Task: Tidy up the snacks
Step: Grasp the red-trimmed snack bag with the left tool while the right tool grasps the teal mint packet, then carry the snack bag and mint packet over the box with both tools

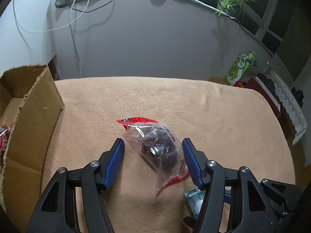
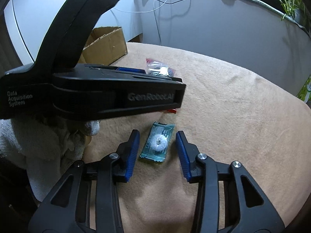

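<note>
We hold 2 grippers over a table covered in a peach-coloured cloth (image 1: 223,106). Our left gripper (image 1: 153,145) has its blue pads standing apart on either side of a clear snack packet with red ends (image 1: 161,149), which lies flat on the cloth with something dark inside; the right pad sits just beside the wrapper's edge, and we cannot tell whether it touches. No print on that packet can be read. Our right gripper (image 2: 157,138) also has its jaws apart, with a teal wrapped candy (image 2: 157,142) lying on the cloth between the pads and touching neither; a white ring-shaped sweet shows through the wrapper, whose lettering is too small to read. From the right wrist view the left gripper's black body crosses the frame, marked "GenRobot.AI" on its side and "Data Acquisition System" near the handle, held by a hand in a white knit glove (image 2: 38,136). An open cardboard box (image 1: 29,116) stands at the cloth's left edge. A green carton (image 1: 240,68) stands beyond the table; its print is unreadable.
</note>
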The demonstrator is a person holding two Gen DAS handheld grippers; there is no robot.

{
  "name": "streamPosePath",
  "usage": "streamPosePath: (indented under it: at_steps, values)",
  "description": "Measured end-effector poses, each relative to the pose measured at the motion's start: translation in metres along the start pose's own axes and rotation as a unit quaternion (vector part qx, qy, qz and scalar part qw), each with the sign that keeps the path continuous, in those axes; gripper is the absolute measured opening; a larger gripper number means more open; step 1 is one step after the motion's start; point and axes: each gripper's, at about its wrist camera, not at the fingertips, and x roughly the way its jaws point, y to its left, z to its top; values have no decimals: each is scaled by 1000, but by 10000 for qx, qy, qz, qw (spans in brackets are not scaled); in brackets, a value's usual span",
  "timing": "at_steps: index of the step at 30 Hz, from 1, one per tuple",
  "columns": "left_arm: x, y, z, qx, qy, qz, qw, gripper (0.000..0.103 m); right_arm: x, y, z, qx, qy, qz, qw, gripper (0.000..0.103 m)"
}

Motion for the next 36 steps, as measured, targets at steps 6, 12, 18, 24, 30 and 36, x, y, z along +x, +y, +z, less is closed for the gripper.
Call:
streamPosePath:
  at_steps: [6,12,18,24,30,36]
  values:
    - [0,-3,-4,252,-42,-26,9997,36,1,-1,2,-13,31,-101,9999,23]
    - [-2,3,-3,181,-56,-158,9997,30,-6,-5,2,38,-27,-16,10000,22]
    - [-10,1,-3,128,-192,-100,9997,27,-20,-16,4,136,-185,12,9997,21]
    - [-31,2,0,93,-410,-198,9989,27,-36,-19,13,211,-357,-4,9991,21]
    - [-60,3,1,114,-733,-208,9970,27,-58,-18,16,190,-572,-47,9982,21]
    - [-90,6,-3,132,-1088,-163,9938,27,-63,-9,36,204,-767,-63,9968,21]
